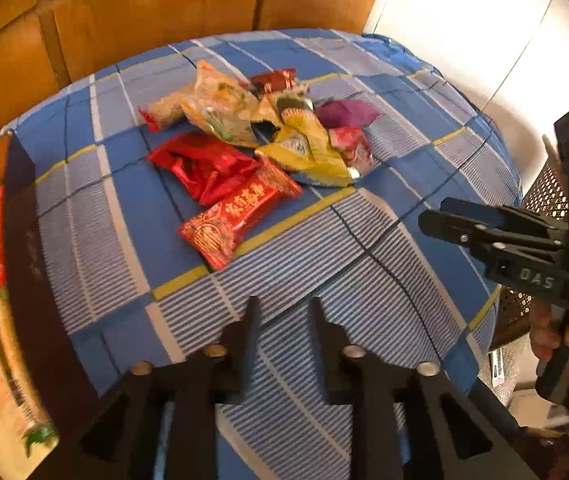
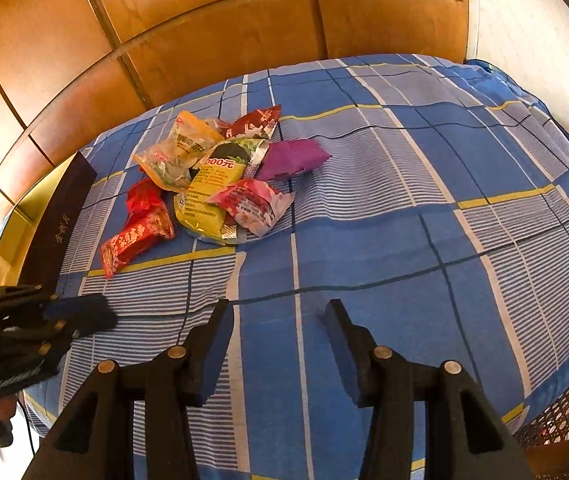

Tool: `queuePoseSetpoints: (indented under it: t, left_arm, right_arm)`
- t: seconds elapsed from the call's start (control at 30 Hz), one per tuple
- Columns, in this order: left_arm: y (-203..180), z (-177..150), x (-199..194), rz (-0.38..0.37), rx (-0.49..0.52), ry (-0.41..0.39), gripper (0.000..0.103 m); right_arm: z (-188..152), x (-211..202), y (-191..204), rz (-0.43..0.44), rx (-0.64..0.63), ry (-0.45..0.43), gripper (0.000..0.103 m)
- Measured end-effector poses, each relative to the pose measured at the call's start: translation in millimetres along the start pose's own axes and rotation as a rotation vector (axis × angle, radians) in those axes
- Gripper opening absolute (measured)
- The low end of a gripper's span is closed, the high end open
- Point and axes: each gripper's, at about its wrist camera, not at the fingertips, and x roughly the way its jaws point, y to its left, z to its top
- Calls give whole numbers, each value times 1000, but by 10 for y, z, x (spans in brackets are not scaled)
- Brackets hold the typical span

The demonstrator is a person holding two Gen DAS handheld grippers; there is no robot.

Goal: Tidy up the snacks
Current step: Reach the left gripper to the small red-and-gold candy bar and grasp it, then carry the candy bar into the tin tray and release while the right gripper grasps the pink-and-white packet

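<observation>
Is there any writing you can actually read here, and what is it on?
"DAS": right gripper.
"000元", start cut off: yellow packet.
Gold characters on the dark box: too small to read.
Gold characters on the red packet: blurred.

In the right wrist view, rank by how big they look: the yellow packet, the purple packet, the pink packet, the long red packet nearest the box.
1. Yellow packet, clearly largest, though partly covered.
2. Long red packet and pink packet: look about alike, so unranked.
3. Purple packet: looks smallest, but lies farthest back, so unsure.
</observation>
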Motion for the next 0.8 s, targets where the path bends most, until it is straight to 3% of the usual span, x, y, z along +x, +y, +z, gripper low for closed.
queuePoseSetpoints:
  t: [0.2, 0.43, 0.57, 0.63, 0.8]
  left_arm:
    - [29, 220, -91, 55, 10, -49, 45]
    - [-38, 495, 236, 145, 227, 50, 46]
    - [-18, 552, 351, 128, 238, 89, 44]
    - [-36, 517, 351, 87, 215, 90, 33]
    - [-91, 309, 274, 15, 154, 64, 32]
  right_arm:
    - [-4, -12, 12, 11, -3, -1, 48]
    - [0, -6, -31, 18, 13, 1, 48]
    - [-2, 10, -82, 14, 27, 2, 48]
    - [-3, 20, -112, 12, 34, 3, 48]
    - [-13, 65, -167, 2, 46, 8, 48]
